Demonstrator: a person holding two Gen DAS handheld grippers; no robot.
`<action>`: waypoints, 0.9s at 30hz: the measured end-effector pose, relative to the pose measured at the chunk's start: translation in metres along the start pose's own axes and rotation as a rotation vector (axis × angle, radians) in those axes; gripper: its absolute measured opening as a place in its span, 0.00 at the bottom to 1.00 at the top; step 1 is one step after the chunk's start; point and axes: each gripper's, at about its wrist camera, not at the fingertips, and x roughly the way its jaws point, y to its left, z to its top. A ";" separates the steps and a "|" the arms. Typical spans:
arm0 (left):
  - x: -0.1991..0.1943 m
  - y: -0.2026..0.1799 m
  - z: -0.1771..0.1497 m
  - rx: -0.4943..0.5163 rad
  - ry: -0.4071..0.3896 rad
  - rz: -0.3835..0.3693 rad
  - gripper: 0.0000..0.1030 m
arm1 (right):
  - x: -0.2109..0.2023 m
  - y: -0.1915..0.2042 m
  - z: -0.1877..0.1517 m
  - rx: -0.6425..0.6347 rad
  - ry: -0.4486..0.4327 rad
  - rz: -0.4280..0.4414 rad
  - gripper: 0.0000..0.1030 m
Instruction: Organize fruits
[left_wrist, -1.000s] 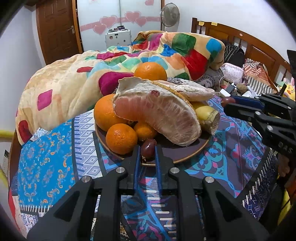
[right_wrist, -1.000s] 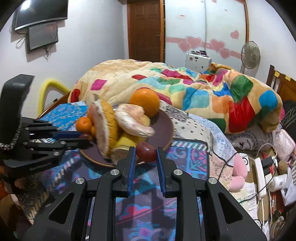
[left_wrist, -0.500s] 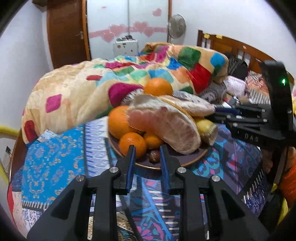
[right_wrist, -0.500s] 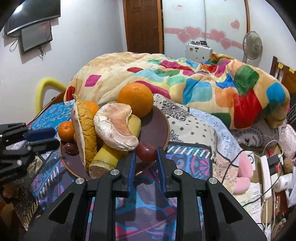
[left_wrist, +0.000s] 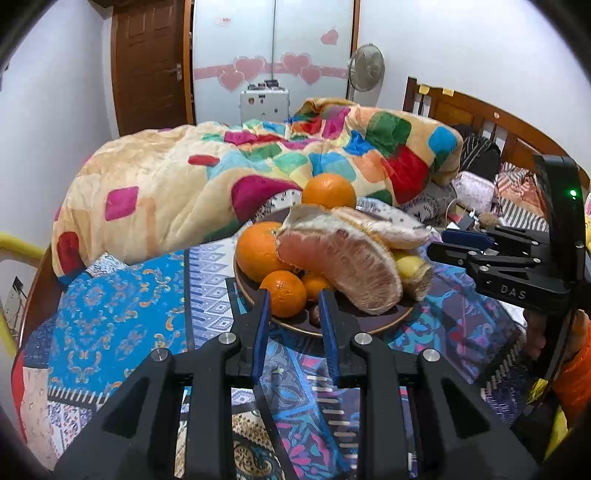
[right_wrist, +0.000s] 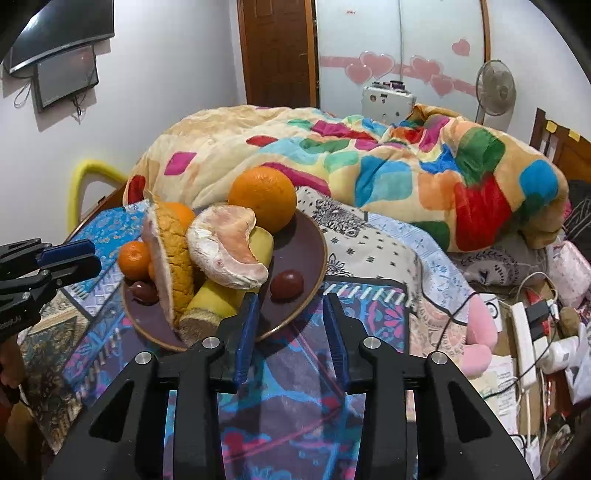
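A brown plate (left_wrist: 391, 322) (right_wrist: 310, 240) on the patterned table holds oranges (left_wrist: 258, 251) (right_wrist: 263, 199), mandarins (left_wrist: 284, 293) (right_wrist: 135, 260), pomelo pieces (left_wrist: 343, 266) (right_wrist: 227, 254), a yellow fruit (right_wrist: 218, 299) and two dark red small fruits (right_wrist: 287, 285) (right_wrist: 144, 291). My left gripper (left_wrist: 291, 301) is open and empty just in front of the plate's near rim. My right gripper (right_wrist: 290, 301) is open and empty, just behind the dark red fruit lying on the plate. Each gripper shows in the other's view: the right one (left_wrist: 461, 245), the left one (right_wrist: 74, 258).
A colourful quilt (left_wrist: 221, 177) (right_wrist: 369, 162) is piled on the bed behind the table. A power strip and cables (right_wrist: 524, 332) lie to the right. A wooden headboard (left_wrist: 480, 114) stands at the back right.
My right gripper opened and left the dark red fruit on the plate, then drew back. My left gripper opened, left its dark fruit on the plate's near edge, and pulled back.
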 end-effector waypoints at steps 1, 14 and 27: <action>-0.010 -0.002 0.001 -0.004 -0.018 -0.001 0.26 | -0.012 0.000 0.000 0.012 -0.017 0.000 0.32; -0.168 -0.034 0.004 -0.010 -0.283 -0.011 0.27 | -0.195 0.053 0.002 0.006 -0.356 -0.013 0.34; -0.284 -0.061 -0.044 0.003 -0.522 0.066 0.66 | -0.283 0.124 -0.041 -0.026 -0.614 -0.056 0.71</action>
